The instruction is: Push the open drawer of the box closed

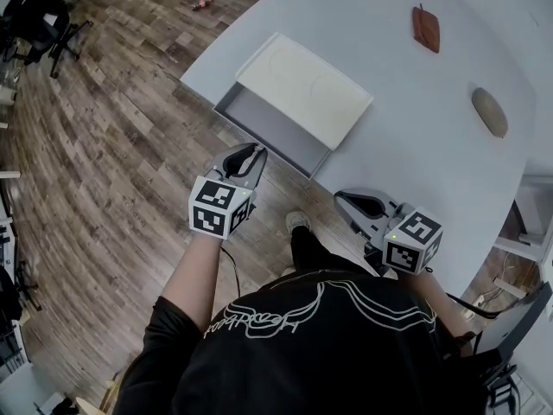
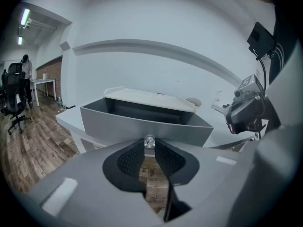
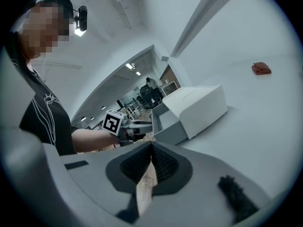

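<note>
A white box [image 1: 304, 86] lies on the white table [image 1: 415, 154]; its grey drawer [image 1: 270, 133] is pulled out past the table edge toward me. In the left gripper view the drawer front [image 2: 142, 123] fills the middle, with a small clear knob [image 2: 149, 140] on it. My left gripper [image 1: 253, 151] is at the drawer front, and the knob sits between its tips [image 2: 149, 144]; the pads do not visibly press on it. My right gripper [image 1: 344, 199] hangs below the table edge, apart from the drawer, with its tips together [image 3: 151, 146] and nothing held. The right gripper view shows the box [image 3: 199, 105] and drawer [image 3: 166, 123] from the side.
A brown flat object [image 1: 425, 28] and a tan oval object [image 1: 489, 111] lie farther back on the table. Wooden floor [image 1: 112, 171] spreads to the left, with office chairs [image 1: 43, 20] at the far left. My shoe [image 1: 298, 221] is just below the drawer.
</note>
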